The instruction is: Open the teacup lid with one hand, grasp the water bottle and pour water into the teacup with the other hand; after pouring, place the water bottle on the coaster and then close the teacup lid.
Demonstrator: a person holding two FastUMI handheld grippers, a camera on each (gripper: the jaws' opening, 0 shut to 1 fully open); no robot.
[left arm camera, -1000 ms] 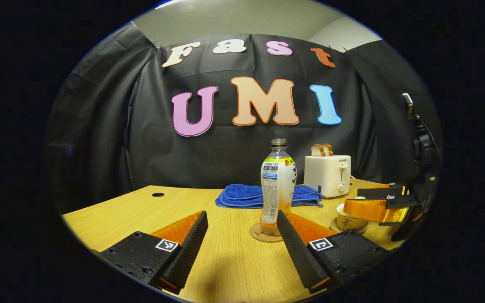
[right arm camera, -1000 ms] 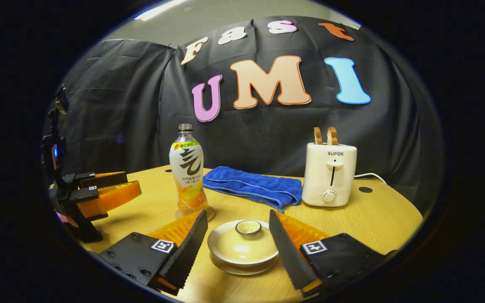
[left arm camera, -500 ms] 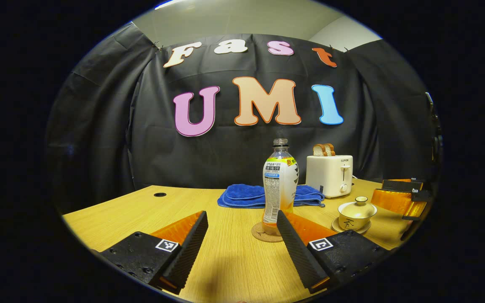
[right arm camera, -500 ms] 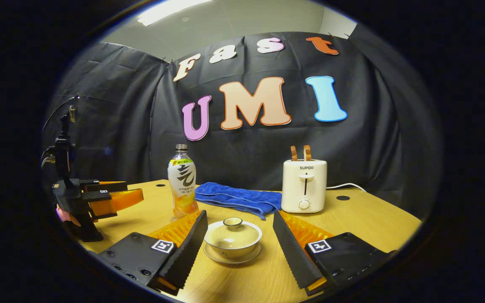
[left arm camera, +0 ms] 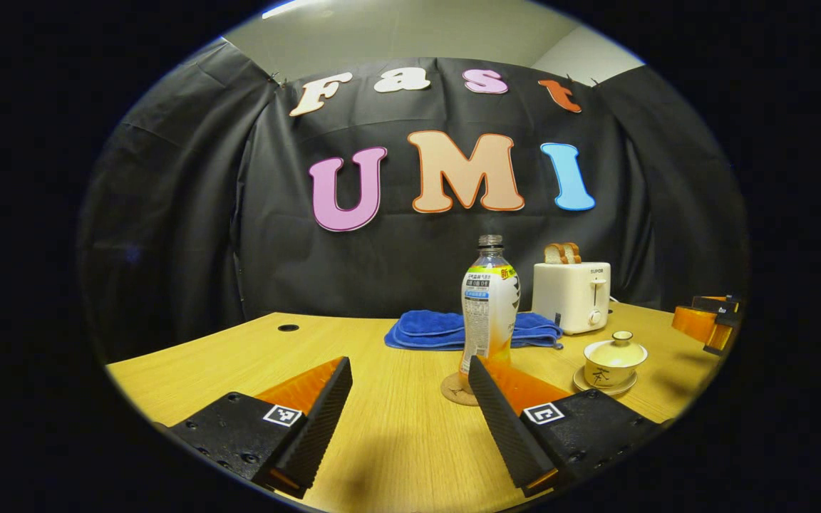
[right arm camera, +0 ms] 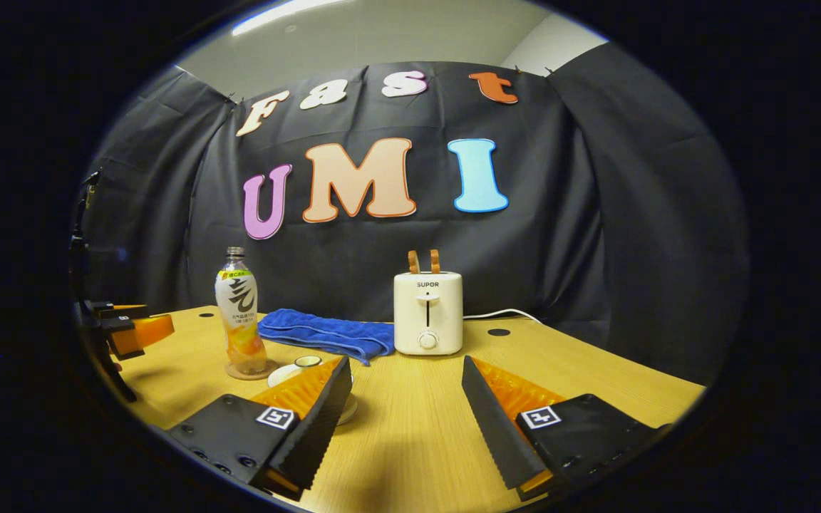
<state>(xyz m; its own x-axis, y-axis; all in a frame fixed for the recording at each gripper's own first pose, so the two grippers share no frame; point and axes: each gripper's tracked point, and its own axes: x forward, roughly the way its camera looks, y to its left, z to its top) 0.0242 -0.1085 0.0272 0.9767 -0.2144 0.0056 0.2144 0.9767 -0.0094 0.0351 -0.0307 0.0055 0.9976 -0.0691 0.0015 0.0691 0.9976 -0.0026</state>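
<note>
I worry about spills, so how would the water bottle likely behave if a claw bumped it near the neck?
The water bottle is tall and narrow on a small coaster, so it would probably tip easily. It looks uncapped and liquid shows only low down, so it is likely light and could spill. Its smooth label may be slippery.

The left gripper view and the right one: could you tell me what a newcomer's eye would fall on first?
Probably the drink bottle standing upright on a round coaster mid-table, cap off. Behind it lies a folded blue towel, beside a white toaster with bread in its slots. Nearer, right of the bottle, a lidded teacup sits on its saucer.
</note>
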